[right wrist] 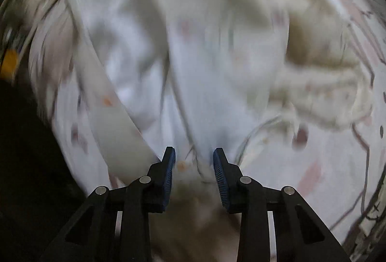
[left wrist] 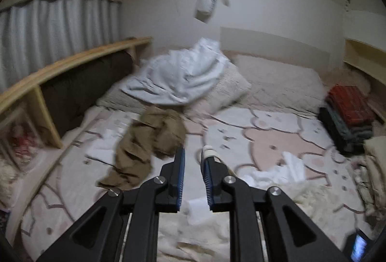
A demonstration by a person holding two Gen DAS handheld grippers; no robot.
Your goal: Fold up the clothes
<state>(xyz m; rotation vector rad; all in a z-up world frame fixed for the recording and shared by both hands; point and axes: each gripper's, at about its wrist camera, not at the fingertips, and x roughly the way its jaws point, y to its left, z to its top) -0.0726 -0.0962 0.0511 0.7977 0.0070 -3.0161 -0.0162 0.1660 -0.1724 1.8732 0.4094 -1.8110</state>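
Note:
In the left wrist view my left gripper (left wrist: 193, 153) hovers over the bed with its jaws a narrow gap apart and nothing between them. Olive-brown trousers (left wrist: 147, 141) lie crumpled just ahead and to its left. A small white garment (left wrist: 279, 170) lies to the right. In the blurred right wrist view my right gripper (right wrist: 194, 158) points down onto a white garment with small pink and orange spots (right wrist: 149, 57). A raised fold of that cloth runs into the gap between the jaws, which stand apart. I see no pad pressing on it.
A patterned bedspread (left wrist: 265, 139) covers the bed. A crumpled white blanket (left wrist: 183, 74) and a pillow (left wrist: 229, 90) sit at its head. Folded clothes in a stack (left wrist: 347, 117) stand at the right edge. A wooden shelf (left wrist: 72, 62) runs along the left. Cream fleece (right wrist: 320, 83) lies nearby.

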